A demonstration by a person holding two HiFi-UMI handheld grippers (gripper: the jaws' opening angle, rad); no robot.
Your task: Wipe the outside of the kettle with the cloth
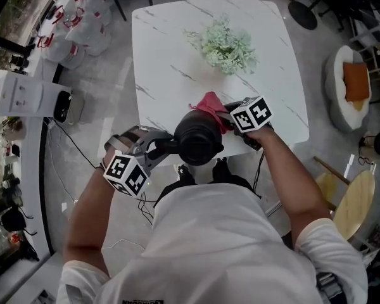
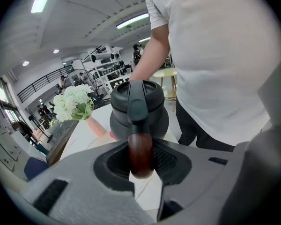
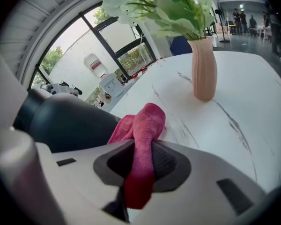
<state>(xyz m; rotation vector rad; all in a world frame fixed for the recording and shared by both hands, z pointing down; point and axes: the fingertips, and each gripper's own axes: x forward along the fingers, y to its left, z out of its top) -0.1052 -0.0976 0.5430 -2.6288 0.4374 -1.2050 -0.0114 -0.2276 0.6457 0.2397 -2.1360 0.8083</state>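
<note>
From the head view I can't tell whether the cloth (image 1: 209,102) touches the kettle (image 1: 198,139) — the right gripper (image 1: 233,116) and the kettle's own bulk cover that spot — and in the right gripper view the flowers (image 3: 168,8) run off the top edge.

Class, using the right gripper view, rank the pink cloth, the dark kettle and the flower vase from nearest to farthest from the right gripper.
1. The pink cloth: clamped between the jaws, centre of the view.
2. The kettle: close by, at the left.
3. The vase: farther back on the white table, right of centre.
</note>
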